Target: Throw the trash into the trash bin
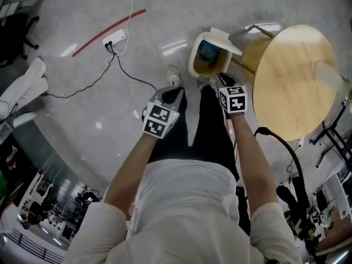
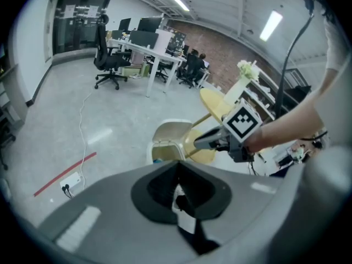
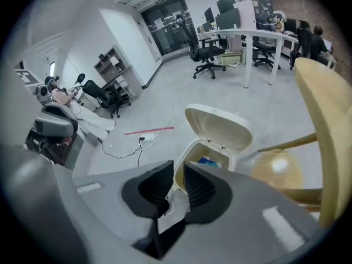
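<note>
The cream trash bin [image 1: 193, 65] stands on the floor with its lid [image 3: 217, 126] swung up, and a blue piece of trash [image 1: 208, 51] lies inside it. In the right gripper view the blue trash [image 3: 208, 161] shows within the bin's rim [image 3: 187, 157]. My right gripper [image 1: 224, 80] hovers just above the bin's near edge; its jaws [image 3: 177, 175] stand a narrow gap apart with nothing between them. My left gripper [image 1: 174, 94] hangs to the left of the bin, over my legs. Its jaws [image 2: 177, 166] meet at the tips and hold nothing.
A round wooden table [image 1: 297, 81] stands right beside the bin, to its right. A white power strip [image 1: 115, 37] with cables and a red tape line [image 1: 107, 33] lie on the grey floor to the left. My white shoe [image 1: 174, 76] is near the bin. Office desks and chairs [image 2: 110, 59] stand further off.
</note>
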Motion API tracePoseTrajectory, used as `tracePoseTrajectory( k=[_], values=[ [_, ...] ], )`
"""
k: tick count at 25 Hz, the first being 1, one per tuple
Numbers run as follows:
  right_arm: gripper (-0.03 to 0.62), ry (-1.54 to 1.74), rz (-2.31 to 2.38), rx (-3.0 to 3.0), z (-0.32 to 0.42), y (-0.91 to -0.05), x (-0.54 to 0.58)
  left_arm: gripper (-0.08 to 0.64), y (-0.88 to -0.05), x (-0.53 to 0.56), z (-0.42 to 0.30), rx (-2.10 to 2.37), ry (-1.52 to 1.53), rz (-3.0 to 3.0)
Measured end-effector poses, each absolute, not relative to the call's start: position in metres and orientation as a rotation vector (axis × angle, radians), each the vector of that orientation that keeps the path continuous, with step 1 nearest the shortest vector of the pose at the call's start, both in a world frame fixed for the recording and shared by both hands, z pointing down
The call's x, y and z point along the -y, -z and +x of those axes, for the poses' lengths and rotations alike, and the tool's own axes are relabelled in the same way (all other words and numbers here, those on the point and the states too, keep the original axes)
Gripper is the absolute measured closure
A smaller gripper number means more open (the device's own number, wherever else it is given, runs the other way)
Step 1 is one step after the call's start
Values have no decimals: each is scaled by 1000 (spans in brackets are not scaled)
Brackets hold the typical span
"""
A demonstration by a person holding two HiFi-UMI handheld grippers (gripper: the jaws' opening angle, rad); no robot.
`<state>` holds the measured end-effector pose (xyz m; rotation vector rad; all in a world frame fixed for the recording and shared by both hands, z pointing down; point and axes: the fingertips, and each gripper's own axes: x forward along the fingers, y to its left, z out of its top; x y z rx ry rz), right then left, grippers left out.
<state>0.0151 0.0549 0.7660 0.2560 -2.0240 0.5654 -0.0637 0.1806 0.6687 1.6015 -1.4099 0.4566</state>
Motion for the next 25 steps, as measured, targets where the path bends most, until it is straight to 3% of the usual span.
tracePoseTrajectory(
  k=[12, 25],
  values=[
    [582, -592, 288, 2083, 27, -675, -60, 554, -602, -177, -59, 1402, -468, 1665],
    [589, -583, 251, 2208, 37, -571, -71, 554, -533, -172, -50, 1397, -475, 1778]
  ],
)
